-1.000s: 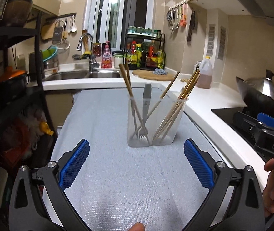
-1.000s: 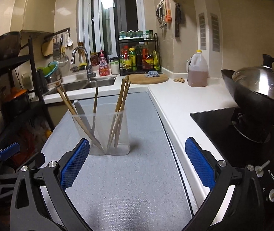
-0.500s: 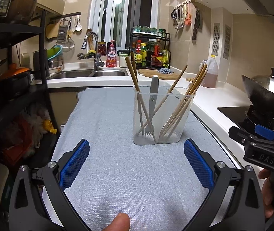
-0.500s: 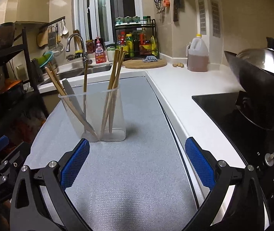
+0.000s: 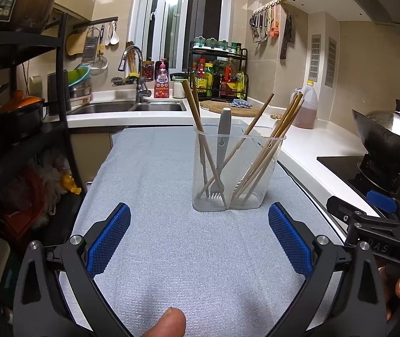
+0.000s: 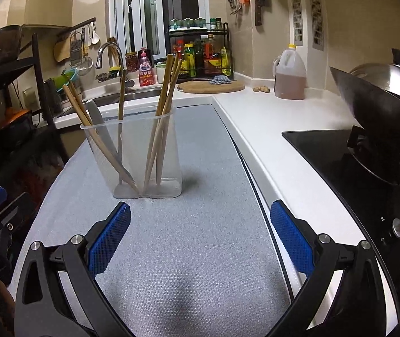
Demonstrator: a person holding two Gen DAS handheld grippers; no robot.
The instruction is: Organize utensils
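A clear plastic utensil holder (image 5: 235, 174) (image 6: 141, 157) stands upright on a grey textured mat (image 5: 171, 252) (image 6: 188, 252). It holds several wooden chopsticks (image 5: 267, 154) (image 6: 162, 129) and a grey-handled fork (image 5: 222, 146) (image 6: 101, 132), tines down. My left gripper (image 5: 199, 241) is open just short of the holder, with nothing between its blue pads. My right gripper (image 6: 200, 241) is open too, empty, with the holder ahead and to its left. The right gripper's body (image 5: 379, 233) shows at the right edge of the left wrist view.
A white counter (image 6: 256, 123) borders the mat on the right, with a black cooktop (image 6: 340, 163) and a wok (image 6: 382, 101). An oil jug (image 6: 289, 78), a cutting board (image 6: 211, 86) and a bottle rack (image 6: 200, 53) stand behind. The sink (image 5: 127, 107) lies far left, a black shelf (image 5: 17, 112) at left.
Both grippers have dropped lower and moved a little closer, so the holder looms larger and higher in both views. Both stayed open and the holder has not moved.
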